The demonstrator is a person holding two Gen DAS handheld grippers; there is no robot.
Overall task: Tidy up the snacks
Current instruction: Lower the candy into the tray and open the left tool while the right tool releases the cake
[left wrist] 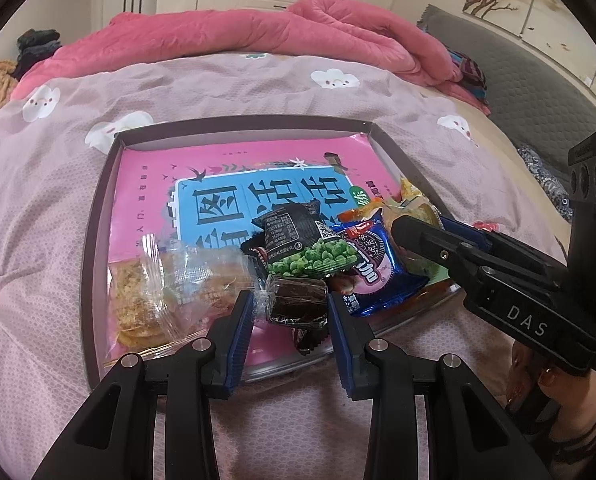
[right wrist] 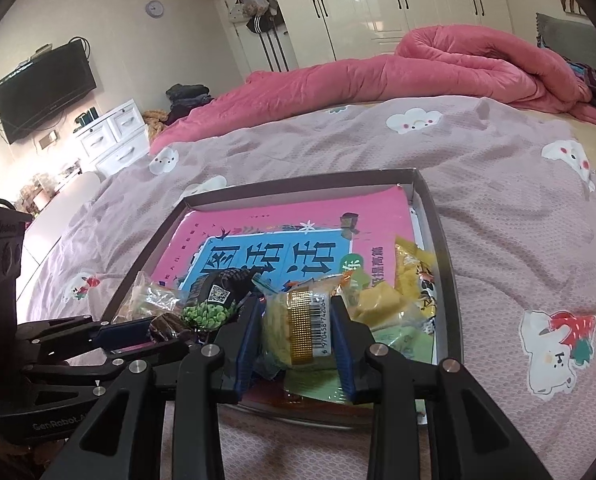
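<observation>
A shallow dark-rimmed box lies on the bed, with a pink book flat inside and snacks piled at its near end. My left gripper is shut on a dark brown snack in clear wrap at the box's near edge. My right gripper is shut on a yellow round-cake packet with a barcode, just above the right side of the pile. Between them lie a green-pea packet and a blue cookie packet.
A clear packet of crisp cakes fills the box's near left corner, and yellow packets sit along its right wall. The mauve cloud-print bedcover surrounds the box; a rolled pink quilt lies behind. A hand holds the right gripper.
</observation>
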